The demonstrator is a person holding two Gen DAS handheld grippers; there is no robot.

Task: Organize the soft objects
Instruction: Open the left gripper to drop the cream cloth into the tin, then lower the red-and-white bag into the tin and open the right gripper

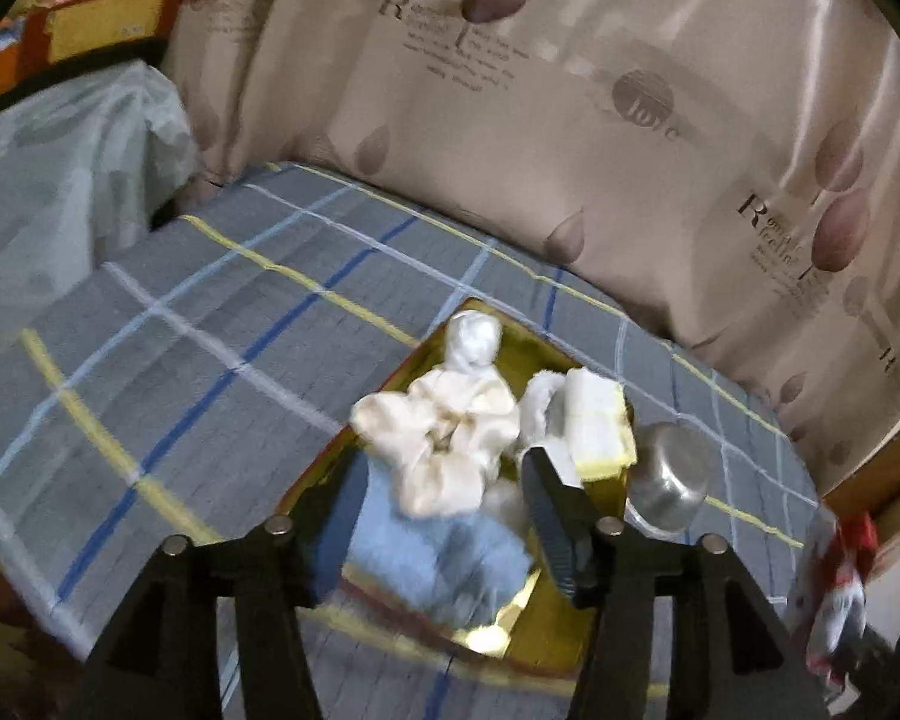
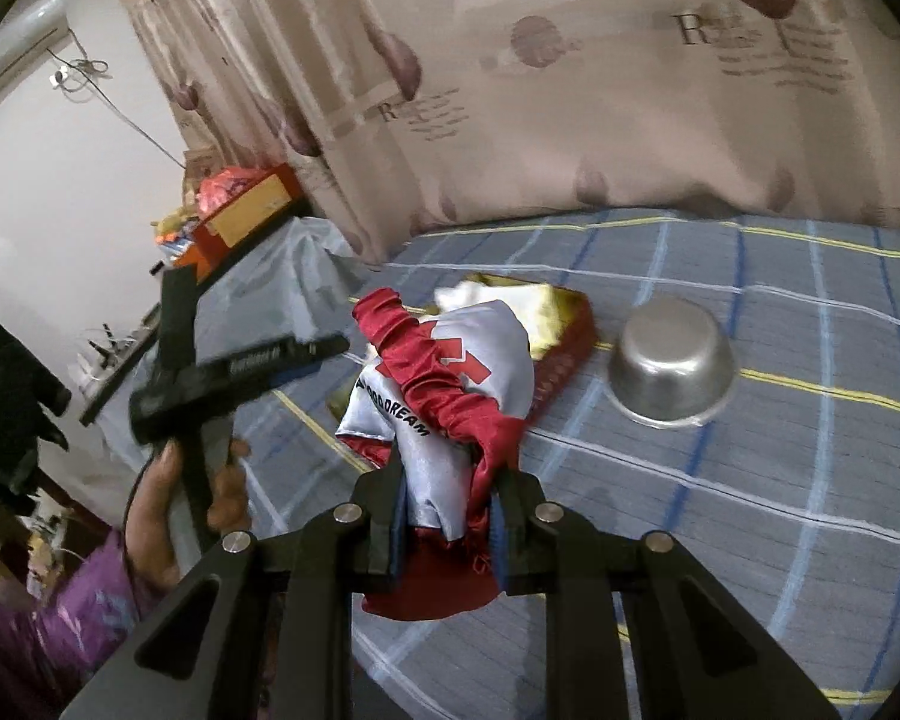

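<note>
Satin red-and-white cloth [image 2: 444, 384] clamped in right claw [image 2: 450, 516], above plaid bed [image 2: 750, 480] | left claw [image 1: 444, 516] jaws apart, nothing gripped, over gold tray [image 1: 606, 504] holding cream cloth [image 1: 444, 438], blue towel [image 1: 450, 546] | steel bowl [image 2: 672, 366] beside tray

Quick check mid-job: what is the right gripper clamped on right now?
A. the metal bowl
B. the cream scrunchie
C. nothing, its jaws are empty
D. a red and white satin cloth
D: in the right wrist view the right gripper has its jaws closed on the red and white satin cloth, held above the checked bedsheet, while the metal bowl sits apart, upside down.
</note>
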